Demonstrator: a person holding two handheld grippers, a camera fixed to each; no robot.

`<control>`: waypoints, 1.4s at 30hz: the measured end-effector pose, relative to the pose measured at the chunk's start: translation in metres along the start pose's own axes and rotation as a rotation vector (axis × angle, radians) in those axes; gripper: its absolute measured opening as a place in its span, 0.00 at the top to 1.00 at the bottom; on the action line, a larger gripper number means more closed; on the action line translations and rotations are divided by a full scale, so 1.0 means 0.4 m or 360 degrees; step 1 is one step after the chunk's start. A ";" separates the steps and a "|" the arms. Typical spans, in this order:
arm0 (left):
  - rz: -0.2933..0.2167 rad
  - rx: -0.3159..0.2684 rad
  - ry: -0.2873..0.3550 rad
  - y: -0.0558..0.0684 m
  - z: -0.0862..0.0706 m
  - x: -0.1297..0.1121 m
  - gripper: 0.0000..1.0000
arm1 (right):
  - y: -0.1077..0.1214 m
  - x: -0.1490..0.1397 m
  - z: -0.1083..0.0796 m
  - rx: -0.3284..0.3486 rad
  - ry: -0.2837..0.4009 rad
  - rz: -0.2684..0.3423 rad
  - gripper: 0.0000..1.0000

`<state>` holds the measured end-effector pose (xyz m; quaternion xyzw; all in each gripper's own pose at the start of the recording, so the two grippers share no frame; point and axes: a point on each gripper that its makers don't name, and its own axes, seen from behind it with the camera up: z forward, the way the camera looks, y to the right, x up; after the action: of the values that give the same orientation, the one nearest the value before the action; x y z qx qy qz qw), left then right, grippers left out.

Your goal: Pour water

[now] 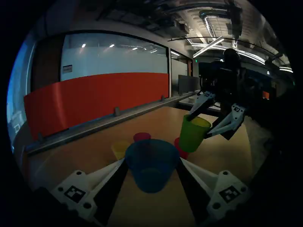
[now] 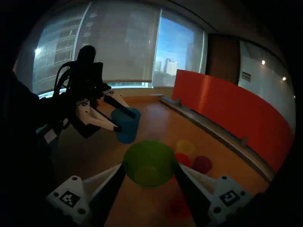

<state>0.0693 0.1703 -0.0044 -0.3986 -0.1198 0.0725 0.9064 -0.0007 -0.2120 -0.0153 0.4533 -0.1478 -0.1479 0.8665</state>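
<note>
Nearest in the left gripper view, the left tool is clamped on a blue cup, one finger pressing on each side of its wall, so the cup hangs upright with its mouth up; I judge this grip is meant to keep it level and steady as one half of a pour. The blue cup is translucent, tapering to a narrower base, and the dim light does not let me tell whether it holds water. In the right gripper view the right tool is likewise closed around a green cup, both fingers against its sides. Just beyond the blue cup, a yellow cup and a red cup stand on the wooden tabletop, apparently spare, set low and out of the way of the two held cups. Farther off in the left gripper view, the green cup appears raised clear of the tabletop, nearly upright with a slight lean and its bright rim open to the top. The two held cups are near each other but apart, roughly level, which looks to me like the approach to tipping one over the other; which is to pour and which to receive I cannot tell. Past them an orange panel runs along the tabletop's far edge
</note>
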 end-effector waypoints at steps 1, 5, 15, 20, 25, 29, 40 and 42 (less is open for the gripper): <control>0.0002 0.0002 0.0007 0.001 -0.002 0.004 0.14 | 0.001 0.006 -0.002 -0.0006 0.0016 0.0002 0.08; 0.0006 0.0004 0.0034 0.008 -0.009 0.017 0.14 | 0.004 0.030 -0.008 -0.0027 0.0083 0.0011 0.08; 0.0004 0.0014 0.0081 0.009 -0.010 0.042 0.14 | 0.015 0.081 -0.013 -0.0065 0.0264 0.0065 0.08; 0.0001 0.0025 0.0106 0.004 -0.011 0.052 0.14 | 0.027 0.099 -0.014 -0.0079 0.0339 0.0105 0.08; -0.0008 0.0030 0.0134 0.003 -0.013 0.063 0.14 | 0.036 0.114 -0.014 -0.0087 0.0397 0.0127 0.07; -0.0014 0.0022 0.0150 0.006 -0.012 0.072 0.14 | 0.044 0.126 -0.013 -0.0100 0.0433 0.0134 0.07; -0.0009 0.0024 0.0190 0.005 -0.008 0.094 0.14 | 0.060 0.140 -0.016 -0.0123 0.0499 0.0153 0.07; -0.0009 0.0025 0.0197 0.004 -0.008 0.098 0.14 | 0.063 0.140 -0.015 -0.0126 0.0499 0.0154 0.07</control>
<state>0.1076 0.1782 -0.0015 -0.3948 -0.0640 0.0462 0.9154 0.0560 -0.2156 0.0090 0.4286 -0.0263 -0.0392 0.9022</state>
